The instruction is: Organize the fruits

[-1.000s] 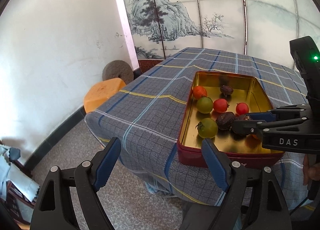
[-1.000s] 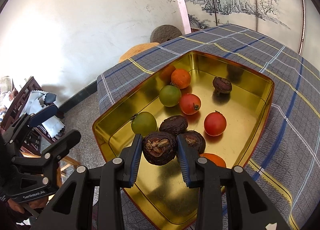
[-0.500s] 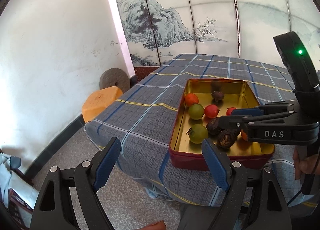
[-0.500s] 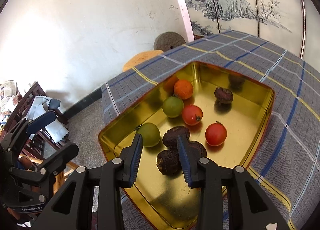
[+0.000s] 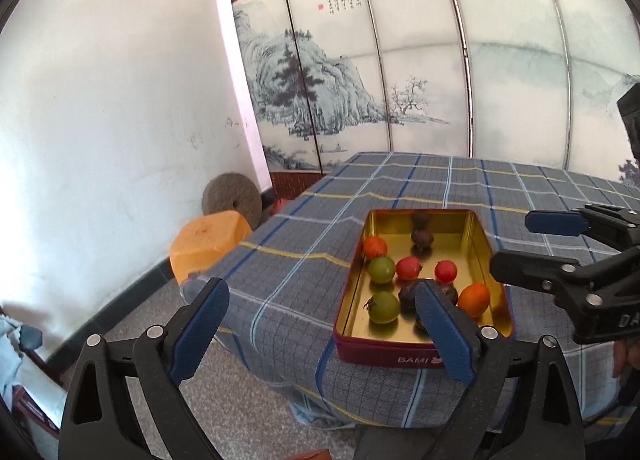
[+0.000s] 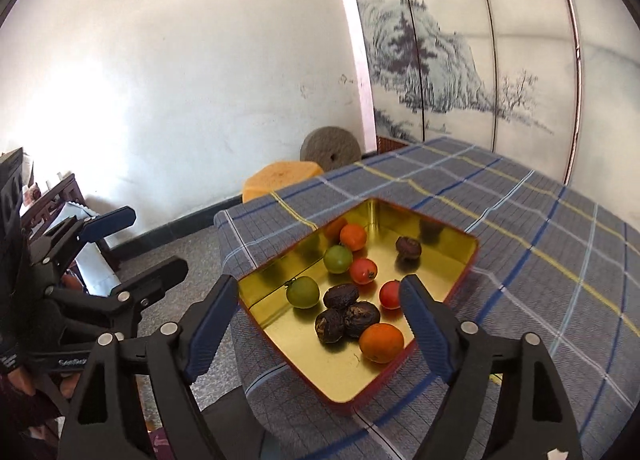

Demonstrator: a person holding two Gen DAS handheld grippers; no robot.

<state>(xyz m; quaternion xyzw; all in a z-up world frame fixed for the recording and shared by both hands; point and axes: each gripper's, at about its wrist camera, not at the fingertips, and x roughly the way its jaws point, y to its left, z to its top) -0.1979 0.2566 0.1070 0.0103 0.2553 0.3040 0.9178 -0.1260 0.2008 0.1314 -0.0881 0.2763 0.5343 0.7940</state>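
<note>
Gold tin (image 6: 460,260) at table corner | both tools opening, empty | floor beside

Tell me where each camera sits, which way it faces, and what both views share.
Left wrist: on the left gripper, facing the gold-lined rectangular tin of fruit; jaws opening, empty.
Right wrist: on the right gripper, facing down into the tin; jaws opening, empty.
Shared: tin, blue checked tablecloth, each other's gripper.

In my left wrist view, my own gripper finger (image 5: 444,334) hides part of the dark fruits (image 5: 412,294); my right gripper (image 5: 560,248) is cut off at the frame's edge.
</note>
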